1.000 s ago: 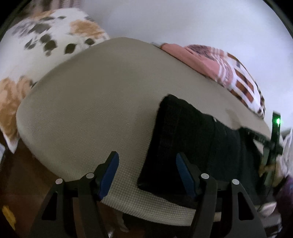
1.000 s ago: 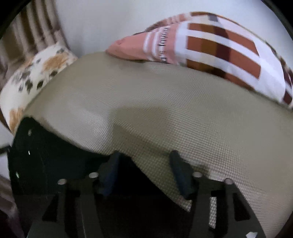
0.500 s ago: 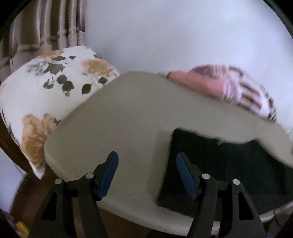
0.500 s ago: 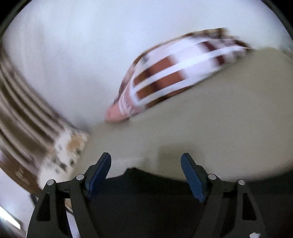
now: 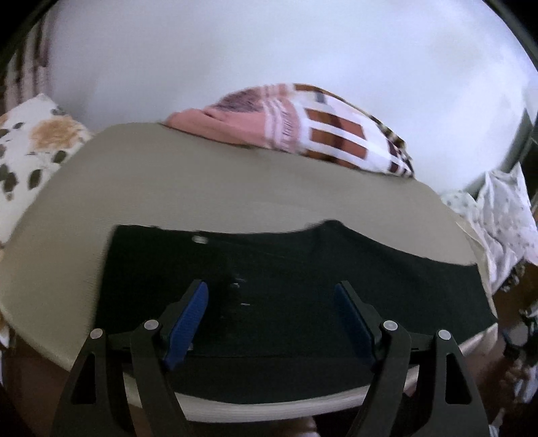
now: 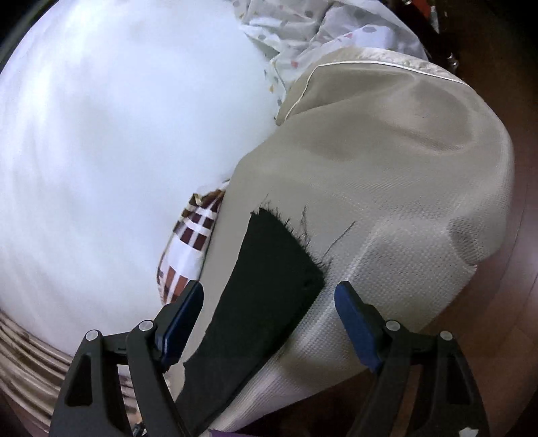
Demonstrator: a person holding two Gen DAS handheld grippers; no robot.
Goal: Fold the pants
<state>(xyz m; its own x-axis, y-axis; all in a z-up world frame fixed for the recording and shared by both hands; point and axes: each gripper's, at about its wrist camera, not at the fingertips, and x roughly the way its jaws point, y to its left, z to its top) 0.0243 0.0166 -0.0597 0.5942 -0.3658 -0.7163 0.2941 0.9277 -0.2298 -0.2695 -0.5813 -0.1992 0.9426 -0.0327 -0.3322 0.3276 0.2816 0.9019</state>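
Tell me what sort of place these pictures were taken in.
Most likely a bedroom at home. The black pants lie on a beige mattress, with a checked pillow and a floral pillow against a plain white wall.

The beige mattress (image 5: 208, 188) is bare from the black pants (image 5: 289, 269) back to the far edge, leaving a broad open band for a hand; the plaid pillow (image 5: 322, 134) blocks that far edge against the white wall (image 5: 269, 50); a floral cushion (image 5: 30, 148) closes off the left side; crumpled spotted bedding (image 6: 302, 30) crowds the corner past the pants' frayed end (image 6: 285, 232); beyond that end the mattress lies free to its rounded corner (image 6: 470, 141), then drops to what looks like a dark wooden floor (image 6: 524, 302), blurred but apparently unobstructed.
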